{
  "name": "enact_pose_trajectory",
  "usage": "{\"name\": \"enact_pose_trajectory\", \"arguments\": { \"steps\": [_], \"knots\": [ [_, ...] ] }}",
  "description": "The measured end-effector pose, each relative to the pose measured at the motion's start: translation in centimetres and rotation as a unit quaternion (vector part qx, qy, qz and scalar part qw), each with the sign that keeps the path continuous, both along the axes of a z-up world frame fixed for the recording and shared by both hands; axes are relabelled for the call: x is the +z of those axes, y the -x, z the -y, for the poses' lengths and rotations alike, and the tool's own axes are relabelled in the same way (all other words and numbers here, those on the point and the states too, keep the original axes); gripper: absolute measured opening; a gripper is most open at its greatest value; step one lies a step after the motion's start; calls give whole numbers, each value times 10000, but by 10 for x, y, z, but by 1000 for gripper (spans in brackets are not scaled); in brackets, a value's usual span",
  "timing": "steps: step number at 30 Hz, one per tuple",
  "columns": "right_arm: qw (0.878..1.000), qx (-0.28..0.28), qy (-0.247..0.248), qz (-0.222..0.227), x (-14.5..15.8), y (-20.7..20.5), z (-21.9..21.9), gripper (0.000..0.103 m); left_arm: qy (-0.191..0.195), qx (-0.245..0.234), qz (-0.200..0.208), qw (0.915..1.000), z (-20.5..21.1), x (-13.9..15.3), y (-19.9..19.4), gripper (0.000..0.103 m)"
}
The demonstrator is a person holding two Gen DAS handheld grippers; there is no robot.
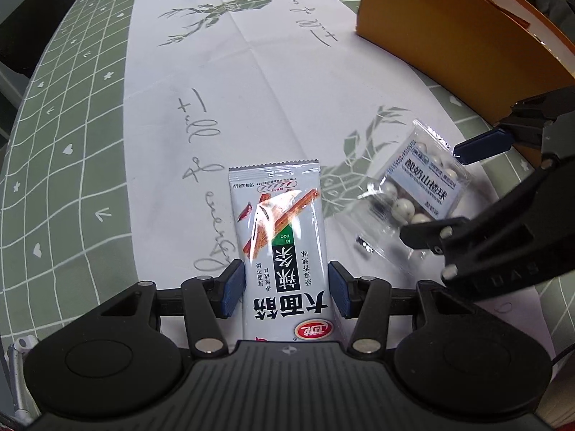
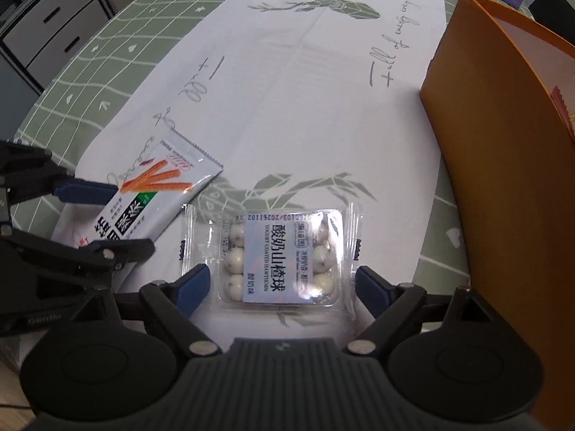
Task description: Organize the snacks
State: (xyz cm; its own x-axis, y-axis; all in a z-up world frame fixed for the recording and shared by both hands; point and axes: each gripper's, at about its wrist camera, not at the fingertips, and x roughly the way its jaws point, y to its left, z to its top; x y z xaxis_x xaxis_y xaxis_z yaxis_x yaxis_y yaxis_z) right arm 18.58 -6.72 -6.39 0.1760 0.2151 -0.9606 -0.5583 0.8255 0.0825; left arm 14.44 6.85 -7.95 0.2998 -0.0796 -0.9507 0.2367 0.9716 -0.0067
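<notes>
In the left wrist view, a white spicy-strip snack packet (image 1: 282,251) is seen lying flat on the white deer-print tablecloth (image 1: 222,82), its lower half set between the blue pads of the left gripper (image 1: 286,289). The jaws are held a little wider than the packet, one pad close at each long edge; whether the pads actually touch the wrapper cannot be told. To the right, a clear pack of yogurt-coated hawthorn balls (image 1: 418,188) is shown on the cloth, flanked by the fingers of the right gripper (image 1: 452,186), which is spread wide around it. An orange cardboard box (image 1: 449,32) is seen standing at the upper right, well apart from both snacks. In the right wrist view, the hawthorn ball pack (image 2: 278,256) is seen lying flat between the blue pads of the right gripper (image 2: 282,287), with the jaws spread and a visible gap left at each side of the pack. The spicy-strip packet (image 2: 151,197) is seen just to its left, angled, with the left gripper (image 2: 104,215) straddling it. The orange box (image 2: 496,151) is seen along the right edge, and a grey drawer cabinet (image 2: 46,25) is visible beyond the table at the upper left.
</notes>
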Motion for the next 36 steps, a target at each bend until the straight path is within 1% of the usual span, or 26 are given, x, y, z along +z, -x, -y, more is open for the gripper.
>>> {"name": "enact_pose_trajectory", "arguments": {
  "steps": [3, 5, 8, 11, 13, 15, 17, 18, 19, 21, 23, 25, 27, 29, 32, 34, 35, 36],
  "knots": [
    [9988, 440, 233, 0, 0, 11, 2, 86, 131, -34, -17, 9999, 1, 0, 4, 58],
    [9969, 675, 406, 31, -1, 15, 5, 88, 174, -55, -5, 9998, 1, 0, 6, 58],
    [9942, 870, 631, 82, -1, 19, 12, 89, 249, -85, -10, 9997, 1, 1, 11, 58],
    [9915, 902, 903, 243, 3, 24, 18, 88, 325, -102, -38, 9994, 2, 1, 14, 58],
    [9926, 774, 891, 280, 8, 28, 22, 88, 450, -74, -81, 9989, 1, 1, 14, 58],
    [9947, 502, 821, 364, 14, 31, 25, 88, 609, -22, -131, 9981, -1, 1, 15, 58],
    [9972, 58, 656, 367, 20, 30, 30, 90, 687, -15, -153, 9975, 0, 1, 16, 58],
    [9980, -223, 512, 288, 22, 28, 34, 93, 692, -33, -152, 9975, 2, 1, 17, 58],
    [9979, -567, 298, 133, 23, 25, 39, 93, 683, -68, -148, 9975, 4, 1, 18, 58],
    [9927, -1177, -68, -239, 20, 17, 47, 93, 659, -112, -146, 9977, 6, 1, 18, 59],
    [9848, -1679, -103, -434, 13, 14, 50, 91, 634, -124, -144, 9978, 8, 1, 19, 59],
    [9799, -1919, -85, -539, 7, 13, 46, 82, 652, -123, -141, 9977, 7, 1, 18, 59],
    [9767, -2064, -108, -573, 4, 13, 42, 81, 699, -99, -140, 9974, 5, 1, 19, 59],
    [9762, -2092, -104, -555, 1, 13, 36, 81, 728, -94, -132, 9972, 4, 1, 19, 59],
    [9801, -1917, -42, -523, -3, 17, 23, 81, 742, -117, -114, 9971, 3, 2, 20, 59],
    [9827, -1758, -86, -571, -7, 20, 16, 75, 768, -129, -101, 9969, 2, 2, 21, 59],
    [9849, -1648, -117, -512, -6, 22, 13, 74, 784, -135, -94, 9968, 1, 2, 21, 59],
    [9874, -1514, -143, -445, -6, 23, 10, 71, 797, -140, -88, 9967, 1, 2, 21, 59]
  ]
}}
